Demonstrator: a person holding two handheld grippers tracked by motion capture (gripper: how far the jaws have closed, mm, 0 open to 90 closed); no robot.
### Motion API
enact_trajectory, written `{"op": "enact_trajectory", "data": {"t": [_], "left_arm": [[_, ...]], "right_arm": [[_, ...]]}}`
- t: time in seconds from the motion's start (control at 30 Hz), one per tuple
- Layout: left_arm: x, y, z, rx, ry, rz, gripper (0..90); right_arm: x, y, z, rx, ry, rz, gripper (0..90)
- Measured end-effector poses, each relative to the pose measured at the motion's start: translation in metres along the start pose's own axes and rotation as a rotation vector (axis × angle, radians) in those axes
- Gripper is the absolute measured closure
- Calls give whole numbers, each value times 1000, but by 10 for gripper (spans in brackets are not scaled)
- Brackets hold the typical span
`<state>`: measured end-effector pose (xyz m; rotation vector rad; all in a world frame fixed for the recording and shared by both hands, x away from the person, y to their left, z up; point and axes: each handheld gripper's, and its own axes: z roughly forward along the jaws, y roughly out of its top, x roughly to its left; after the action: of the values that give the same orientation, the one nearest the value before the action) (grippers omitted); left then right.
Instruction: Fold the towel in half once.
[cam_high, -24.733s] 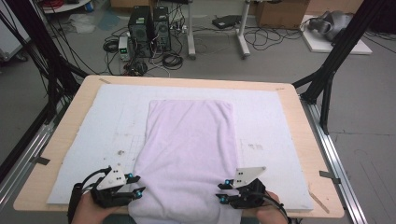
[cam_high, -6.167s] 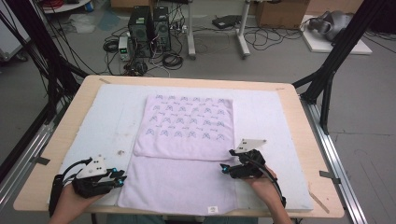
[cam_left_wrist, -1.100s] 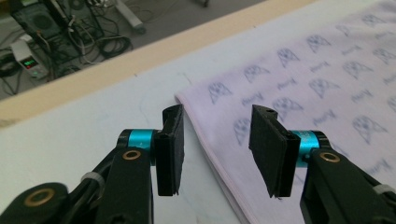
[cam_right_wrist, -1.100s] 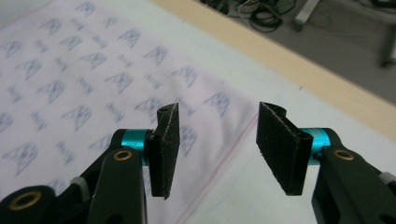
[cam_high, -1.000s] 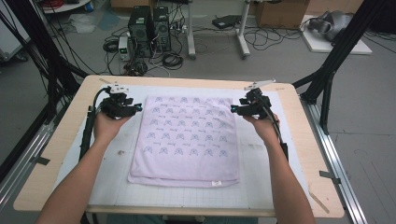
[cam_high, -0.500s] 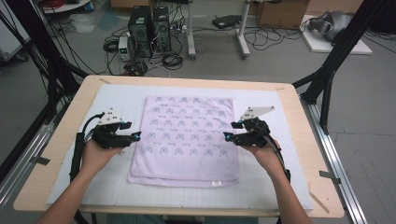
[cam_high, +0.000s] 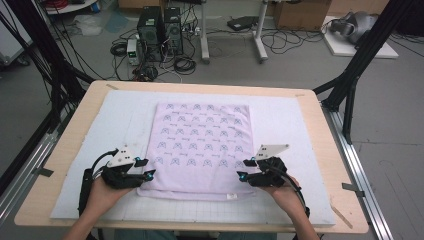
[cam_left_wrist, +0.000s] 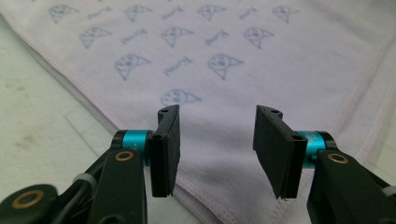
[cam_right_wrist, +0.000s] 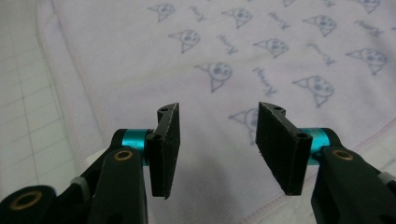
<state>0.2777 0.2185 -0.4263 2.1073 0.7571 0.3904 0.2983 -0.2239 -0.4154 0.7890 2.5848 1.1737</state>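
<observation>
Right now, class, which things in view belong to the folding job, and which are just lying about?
Part of the job:
- folded lilac towel
- left tongs, open
- right tongs, open
- white mat

Lying about:
- computer towers
- floor cables
- cardboard box

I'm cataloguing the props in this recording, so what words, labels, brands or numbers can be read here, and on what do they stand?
None can be read for certain.
Small script words between the cat-face prints on the lilac towel: too blurred to read.
Small white label at the towel's near edge: too small to read.
Computer towers on the floor: no legible marking.
</observation>
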Motion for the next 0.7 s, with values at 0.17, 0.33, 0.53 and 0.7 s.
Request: {"op": "enact_trajectory", "data": {"t": [0.17, 0.33, 0.53, 0.7], "left_arm": [[-3, -14, 3, 29, -27, -13, 566], [-6, -20, 4, 50, -35, 19, 622], [-9, -22, 4, 36, -42, 28, 726], [-9, -21, 4, 41, -43, 32, 864]], "right_arm": [[9, -12, 5, 10, 14, -11, 507], [13, -25, 7, 25, 32, 1, 533], [17, -32, 7, 34, 10, -31, 640], [18, -28, 8, 51, 26, -49, 822]]}}
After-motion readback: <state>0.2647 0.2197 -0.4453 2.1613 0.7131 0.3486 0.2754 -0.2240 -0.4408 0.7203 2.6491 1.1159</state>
